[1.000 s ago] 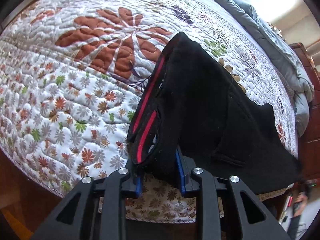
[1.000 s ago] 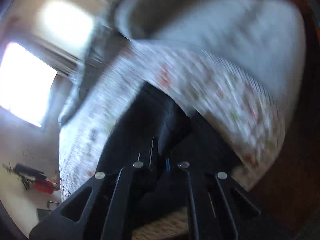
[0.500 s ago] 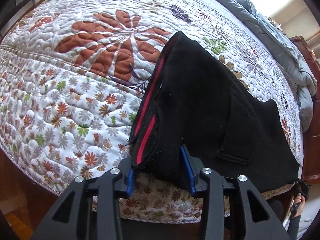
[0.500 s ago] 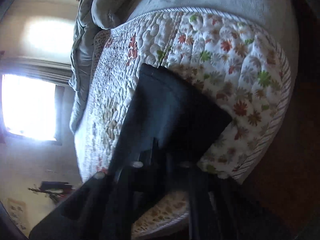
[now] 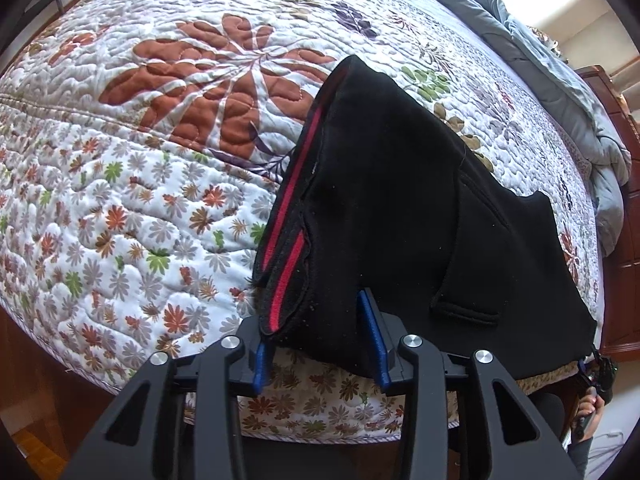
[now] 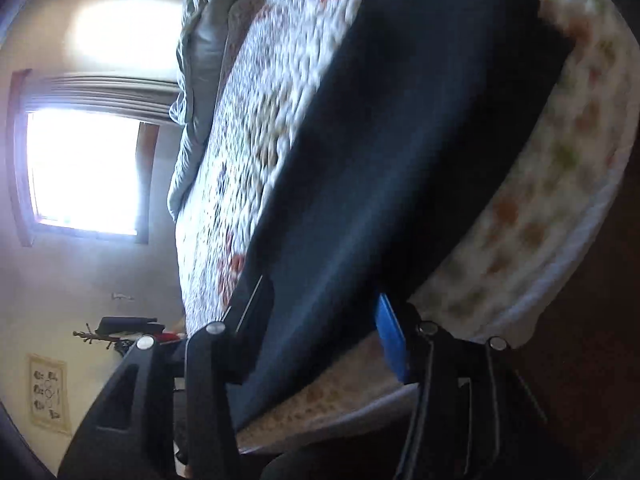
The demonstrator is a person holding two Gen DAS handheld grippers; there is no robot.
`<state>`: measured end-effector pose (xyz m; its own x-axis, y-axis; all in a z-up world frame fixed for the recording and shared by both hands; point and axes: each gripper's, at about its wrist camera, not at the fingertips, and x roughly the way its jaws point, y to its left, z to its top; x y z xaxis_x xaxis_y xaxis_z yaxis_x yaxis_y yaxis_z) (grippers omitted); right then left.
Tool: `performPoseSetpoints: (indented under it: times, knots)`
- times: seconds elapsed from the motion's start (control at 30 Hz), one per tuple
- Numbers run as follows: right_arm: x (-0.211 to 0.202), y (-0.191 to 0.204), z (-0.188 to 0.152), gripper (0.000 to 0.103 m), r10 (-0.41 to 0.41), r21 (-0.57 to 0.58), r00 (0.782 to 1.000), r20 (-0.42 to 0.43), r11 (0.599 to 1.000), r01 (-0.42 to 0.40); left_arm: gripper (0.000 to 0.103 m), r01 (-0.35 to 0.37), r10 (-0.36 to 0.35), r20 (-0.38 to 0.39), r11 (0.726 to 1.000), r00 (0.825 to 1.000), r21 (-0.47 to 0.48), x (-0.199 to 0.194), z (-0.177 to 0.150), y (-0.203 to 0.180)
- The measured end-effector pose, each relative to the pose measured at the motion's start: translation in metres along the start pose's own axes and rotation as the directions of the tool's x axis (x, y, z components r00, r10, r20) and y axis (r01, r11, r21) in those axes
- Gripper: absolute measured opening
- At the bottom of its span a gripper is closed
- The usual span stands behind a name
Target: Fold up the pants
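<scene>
Black pants (image 5: 400, 208) with a red stripe along the waistband lie on the floral quilt (image 5: 160, 160) near the bed's front edge. My left gripper (image 5: 320, 344) is open, its blue pads on either side of the waistband corner, which rests between them. In the right wrist view, which is blurred, the pants (image 6: 392, 152) fill the middle. My right gripper (image 6: 320, 344) is open, its jaws wide apart with the cloth's edge between them.
A grey-blue duvet (image 5: 560, 80) is bunched along the far side of the bed. A dark wooden headboard (image 5: 624, 184) stands at the right. The wooden floor (image 5: 32, 400) shows below the bed's edge. A bright window (image 6: 80, 168) is on the wall.
Both grippers have opened and let go of the pants, which now rest on the quilt. The right gripper has swung, so its view has shifted along the bed's edge.
</scene>
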<state>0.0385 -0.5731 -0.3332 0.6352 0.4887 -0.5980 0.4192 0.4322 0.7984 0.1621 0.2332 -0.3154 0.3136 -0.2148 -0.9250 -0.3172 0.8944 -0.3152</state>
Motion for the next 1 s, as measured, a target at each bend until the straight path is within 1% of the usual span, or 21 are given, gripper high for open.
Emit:
performPoseSetpoints:
  times: [0.1,0.13,0.17,0.2,0.23,0.27,0.33,0.4,0.47,0.5,0.57,0.6,0.63,0.67,0.7,0.73,0.8,0.87,0.97,1.0]
  knots:
    - [0.011,0.003,-0.013,0.049,0.007,-0.001,1.0,-0.017,1.0,-0.007,0.04,0.002,-0.002,0.006,1.0,1.0,-0.001,0.0,-0.002,0.001]
    - [0.013,0.004,-0.015,0.03,-0.01,-0.006,1.0,-0.019,1.0,0.01,0.041,0.003,-0.003,0.007,1.0,1.0,-0.002,-0.001,-0.004,0.002]
    - [0.01,0.003,-0.022,0.006,-0.037,-0.011,0.999,-0.02,0.999,0.037,0.041,0.003,-0.003,0.006,1.0,1.0,-0.003,-0.001,-0.004,0.002]
    - [0.008,0.001,-0.023,0.004,-0.049,-0.008,0.999,-0.016,0.999,0.049,0.038,0.005,-0.005,0.005,1.0,1.0,-0.006,-0.001,-0.005,0.002]
    - [0.008,0.0,-0.024,0.004,-0.05,-0.001,0.999,-0.006,0.999,0.05,0.033,0.009,-0.009,0.004,1.0,1.0,-0.015,-0.002,-0.005,0.003]
    - [0.008,0.0,-0.023,0.004,-0.061,-0.006,0.998,0.001,0.998,0.061,0.031,0.018,-0.018,-0.003,0.999,1.0,-0.027,-0.002,-0.005,0.004]
    - [0.011,-0.004,-0.024,0.004,-0.071,0.002,0.997,0.004,0.997,0.071,0.031,0.006,-0.007,-0.009,1.0,1.0,-0.03,-0.002,-0.005,0.003]
    - [0.013,-0.009,-0.023,0.004,-0.056,0.018,0.998,-0.003,0.998,0.056,0.031,-0.001,0.001,-0.016,1.0,1.0,-0.029,-0.002,-0.004,0.001]
    - [0.009,-0.009,-0.02,0.013,-0.028,-0.005,1.0,-0.01,1.0,0.028,0.031,-0.007,0.006,-0.02,1.0,1.0,-0.014,-0.001,-0.002,-0.001]
    - [0.005,-0.008,-0.015,0.024,-0.01,-0.008,1.0,0.003,1.0,0.01,0.031,-0.008,0.008,-0.019,1.0,1.0,-0.004,-0.001,-0.002,-0.003]
    - [-0.021,-0.018,0.0,0.041,-0.012,0.028,0.995,0.096,1.0,0.009,0.034,-0.004,0.004,-0.011,1.0,1.0,0.014,-0.002,-0.002,-0.004]
    - [-0.029,-0.023,0.005,0.041,-0.011,0.053,0.993,0.121,0.999,0.004,0.036,-0.002,0.003,-0.006,1.0,1.0,0.02,-0.002,-0.003,-0.005]
    - [-0.046,-0.036,0.017,0.041,-0.005,0.103,0.985,0.17,0.995,-0.012,0.038,-0.001,0.001,0.001,1.0,1.0,0.021,-0.002,-0.003,-0.005]
    - [-0.054,-0.042,0.024,0.041,-0.007,0.124,0.98,0.199,0.992,-0.018,0.04,0.003,-0.003,0.006,1.0,1.0,0.019,-0.001,-0.004,-0.005]
    - [-0.067,-0.051,0.034,0.042,-0.01,0.149,0.97,0.242,0.988,-0.027,0.044,0.01,-0.01,0.012,1.0,1.0,0.016,-0.001,-0.005,-0.006]
    - [-0.074,-0.055,0.04,0.043,-0.009,0.165,0.964,0.264,0.986,-0.036,0.047,0.017,-0.017,0.02,1.0,1.0,0.012,-0.001,-0.006,-0.007]
    - [-0.086,-0.067,0.055,0.044,0.01,0.198,0.953,0.304,0.978,-0.073,0.05,0.026,-0.026,0.034,1.0,0.999,0.004,0.0,-0.008,-0.009]
    - [-0.09,-0.071,0.063,0.045,0.002,0.211,0.948,0.318,0.975,-0.073,0.053,0.027,-0.027,0.044,1.0,0.999,0.001,0.001,-0.008,-0.012]
    - [-0.09,-0.079,0.072,0.046,0.006,0.216,0.952,0.306,0.974,-0.076,0.054,0.021,-0.021,0.05,1.0,0.999,0.006,0.001,-0.008,-0.014]
    - [-0.089,-0.079,0.073,0.044,0.009,0.206,0.955,0.298,0.976,-0.074,0.054,0.023,-0.023,0.051,1.0,0.998,0.004,0.001,-0.008,-0.014]
